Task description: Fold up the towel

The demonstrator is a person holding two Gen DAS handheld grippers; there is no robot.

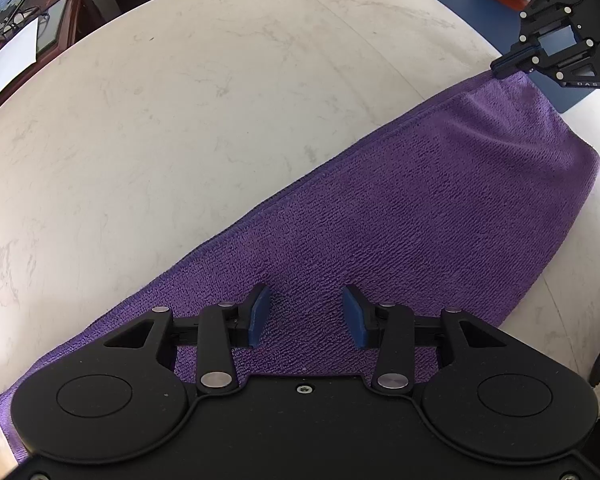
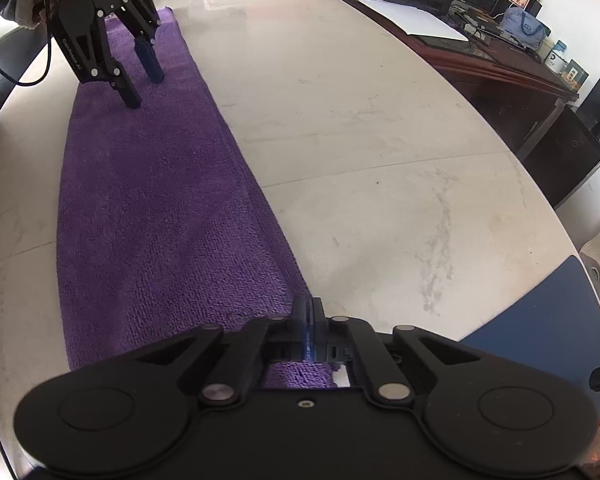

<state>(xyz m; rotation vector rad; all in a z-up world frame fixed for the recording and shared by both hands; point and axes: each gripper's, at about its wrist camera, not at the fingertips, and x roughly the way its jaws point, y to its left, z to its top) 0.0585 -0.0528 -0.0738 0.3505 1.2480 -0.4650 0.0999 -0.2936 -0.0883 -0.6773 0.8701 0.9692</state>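
Right wrist view: my right tool pinches the towel corner; left tool, jaws part-open, should pin the far end while I carry that corner across.

The purple towel is nubby, matt terry cloth with a stitched hem, lying on a smooth, faintly glossy pale stone-like table, while both grippers are matt black plastic with bright metal pins and blue rubbery-looking pads.
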